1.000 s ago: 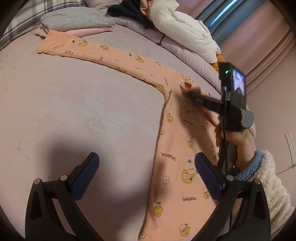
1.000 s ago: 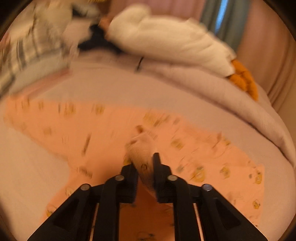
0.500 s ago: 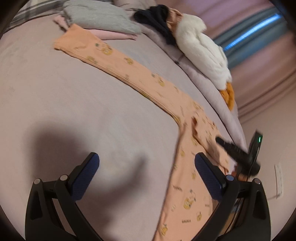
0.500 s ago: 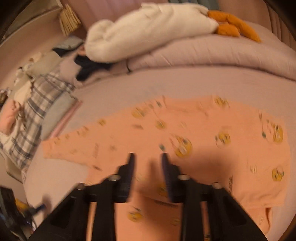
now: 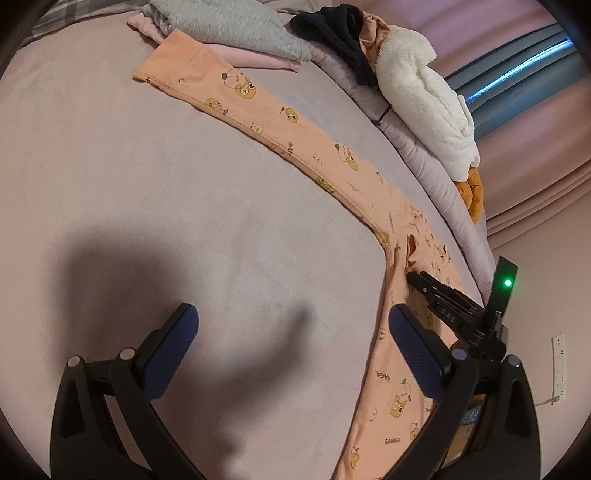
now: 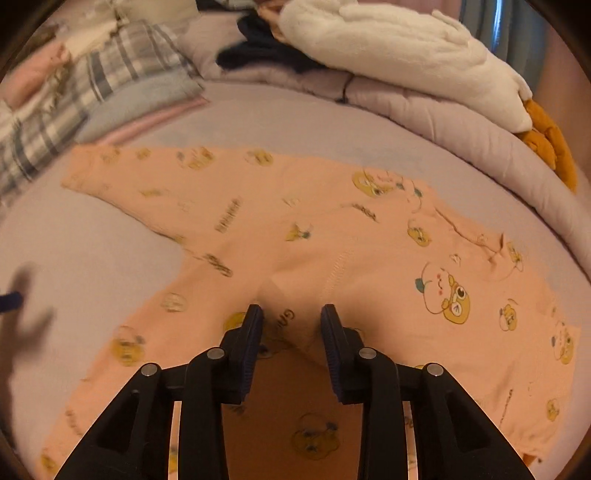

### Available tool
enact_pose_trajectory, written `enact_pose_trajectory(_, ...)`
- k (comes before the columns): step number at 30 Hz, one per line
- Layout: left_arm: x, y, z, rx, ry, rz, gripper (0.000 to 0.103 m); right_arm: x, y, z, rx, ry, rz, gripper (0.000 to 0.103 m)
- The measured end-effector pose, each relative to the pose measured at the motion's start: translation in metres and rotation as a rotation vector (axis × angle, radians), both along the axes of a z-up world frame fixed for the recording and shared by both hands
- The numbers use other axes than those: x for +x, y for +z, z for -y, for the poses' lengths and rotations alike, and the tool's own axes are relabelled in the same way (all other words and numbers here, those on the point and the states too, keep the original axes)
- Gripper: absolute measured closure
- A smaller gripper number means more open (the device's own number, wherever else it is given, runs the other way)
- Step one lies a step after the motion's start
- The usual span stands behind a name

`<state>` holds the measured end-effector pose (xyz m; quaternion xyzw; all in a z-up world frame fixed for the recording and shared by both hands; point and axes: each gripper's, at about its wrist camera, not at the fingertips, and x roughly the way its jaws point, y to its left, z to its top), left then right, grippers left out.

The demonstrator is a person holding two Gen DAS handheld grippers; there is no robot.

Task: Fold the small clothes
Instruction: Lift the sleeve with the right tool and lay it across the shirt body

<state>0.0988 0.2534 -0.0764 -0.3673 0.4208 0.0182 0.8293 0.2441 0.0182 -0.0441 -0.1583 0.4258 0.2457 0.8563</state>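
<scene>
Mauve bedspread [image 5: 155, 192], pink curtains [image 5: 532, 155]

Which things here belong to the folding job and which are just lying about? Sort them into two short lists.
Part of the job:
- peach printed garment, spread flat on the bed
- right tool, jaws opening, low over the garment, nothing gripped
- left tool, open over bare bed

Lying about:
- white fleece
- grey folded top
- plaid fabric
- dark clothing

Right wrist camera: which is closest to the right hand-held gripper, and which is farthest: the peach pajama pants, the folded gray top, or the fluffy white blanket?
From the right hand-held gripper:
1. Peach pajama pants, directly under its opening fingers, nothing pinched.
2. Folded gray top, far left on the bed.
3. Fluffy white blanket, at the back right; nearly as far as the top, hard to rank.
</scene>
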Motion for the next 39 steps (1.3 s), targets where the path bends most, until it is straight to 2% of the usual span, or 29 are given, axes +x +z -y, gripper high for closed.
enact_pose_trajectory(3, -0.001, 0.000, -0.001, 0.004, -0.001, 0.002, 0.000, 0.000, -0.003, -0.006, -0.016, 0.009, 0.020, 0.075)
enact_pose_trajectory(5, -0.003, 0.000, -0.001, 0.006, 0.003, 0.000, 0.000, 0.000, -0.003, -0.005, -0.014, 0.002, 0.038, 0.088)
enact_pose_trajectory(6, -0.003, 0.000, -0.001, 0.006, 0.004, -0.001, 0.000, 0.002, 0.000, -0.002, 0.018, -0.008, 0.034, 0.094)
enact_pose_trajectory(10, -0.005, 0.000, -0.002, 0.016, 0.008, -0.006, 0.000, -0.002, 0.032, 0.005, 0.163, -0.037, 0.087, 0.094)
enact_pose_trajectory(13, -0.004, -0.001, -0.002, 0.016, 0.011, -0.010, 0.000, -0.005, 0.049, -0.007, 0.198, 0.001, 0.105, 0.094)
enact_pose_trajectory(15, -0.003, 0.000, 0.000, 0.015, 0.010, -0.008, 0.000, -0.002, 0.047, -0.021, 0.157, 0.015, 0.111, 0.094)
enact_pose_trajectory(20, 0.000, 0.000, 0.001, 0.017, 0.008, -0.013, 0.000, 0.008, 0.026, -0.036, 0.151, 0.012, 0.031, 0.094)
enact_pose_trajectory(23, 0.001, 0.002, 0.000, 0.021, 0.011, -0.010, 0.000, 0.003, 0.020, -0.047, 0.097, 0.031, 0.057, 0.094)
enact_pose_trajectory(26, 0.004, 0.005, -0.001, 0.021, 0.015, -0.004, 0.000, 0.012, 0.017, -0.048, 0.162, 0.037, -0.032, 0.093)
enact_pose_trajectory(28, 0.008, 0.007, -0.004, 0.000, 0.013, 0.003, 0.000, 0.013, 0.023, -0.045, 0.214, 0.042, -0.080, 0.082)
enact_pose_trajectory(32, 0.017, 0.013, -0.015, -0.043, 0.027, 0.042, 0.000, 0.008, 0.052, -0.004, 0.420, 0.028, -0.083, 0.081)
enact_pose_trajectory(35, 0.029, 0.010, -0.031, -0.117, 0.069, 0.066, 0.000, 0.009, 0.053, 0.017, 0.402, -0.016, -0.069, 0.081)
enact_pose_trajectory(39, 0.053, -0.002, -0.051, -0.226, 0.132, 0.040, 0.000, 0.007, 0.030, 0.009, 0.334, -0.017, -0.081, 0.081)
